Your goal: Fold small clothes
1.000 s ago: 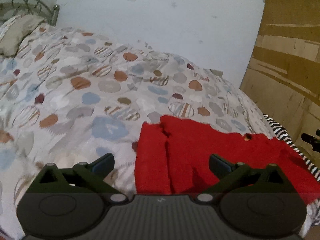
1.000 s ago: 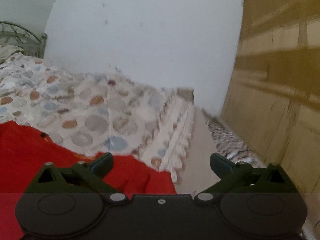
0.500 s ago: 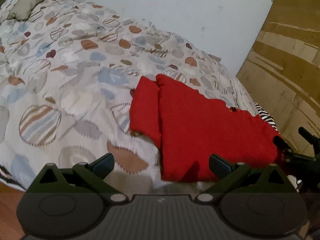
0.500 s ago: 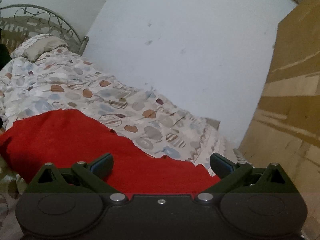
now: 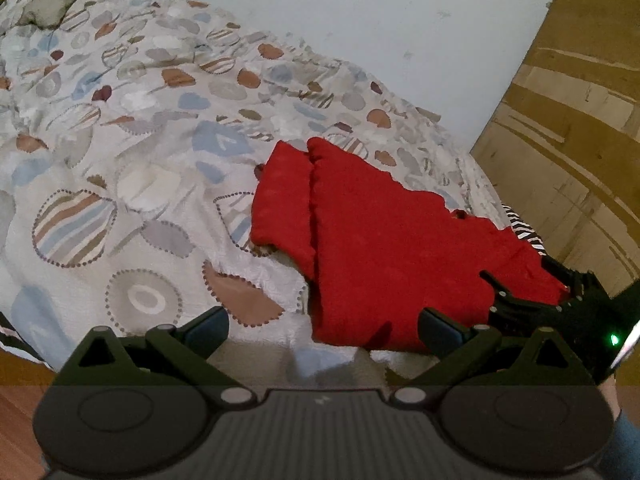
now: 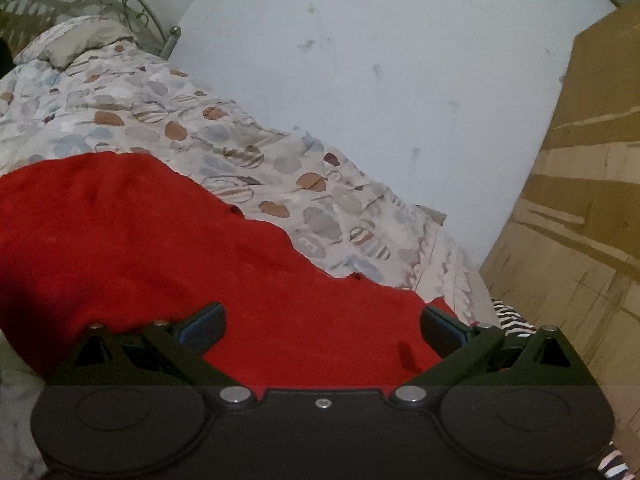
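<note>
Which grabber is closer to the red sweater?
Right. The right gripper hangs open directly over the red sweater; the left gripper is open just off its near-left corner.

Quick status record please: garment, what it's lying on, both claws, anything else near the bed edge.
garment: red garment, lying flat, one side flap folded over
surface: patterned bedspread, near the bed's edge
left claw: open, empty, at the garment's near edge
right claw: open, empty, over the garment's right end
nearby: striped cloth beside the garment; pillow at the far end
</note>
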Available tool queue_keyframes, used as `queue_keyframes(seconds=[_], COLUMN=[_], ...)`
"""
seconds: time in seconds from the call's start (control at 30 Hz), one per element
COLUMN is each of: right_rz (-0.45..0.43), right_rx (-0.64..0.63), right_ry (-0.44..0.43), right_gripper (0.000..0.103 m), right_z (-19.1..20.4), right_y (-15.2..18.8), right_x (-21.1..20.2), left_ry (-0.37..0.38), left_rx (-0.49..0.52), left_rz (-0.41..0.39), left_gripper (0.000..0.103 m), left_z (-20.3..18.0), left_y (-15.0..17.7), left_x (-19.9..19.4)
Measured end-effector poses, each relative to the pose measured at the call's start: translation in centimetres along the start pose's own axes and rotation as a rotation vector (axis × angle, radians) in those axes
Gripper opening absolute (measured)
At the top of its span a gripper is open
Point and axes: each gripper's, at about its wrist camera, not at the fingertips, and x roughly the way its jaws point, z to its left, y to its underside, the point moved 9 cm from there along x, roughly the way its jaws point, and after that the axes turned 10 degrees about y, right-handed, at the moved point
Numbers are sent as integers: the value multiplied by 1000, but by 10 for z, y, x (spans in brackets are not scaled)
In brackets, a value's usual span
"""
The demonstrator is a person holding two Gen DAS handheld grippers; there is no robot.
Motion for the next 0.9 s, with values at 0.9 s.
queue_keyframes(seconds=[0.9], right_rz=[-78], right_rx=[164], right_ry=[63], right_gripper=[102], right_z=[-34], right_y=[20], right_x=[-28], left_ry=[30], left_rx=[-204], left_rz=[-86], left_gripper=[103], left_z=[23], left_y=[-18], left_x=[76])
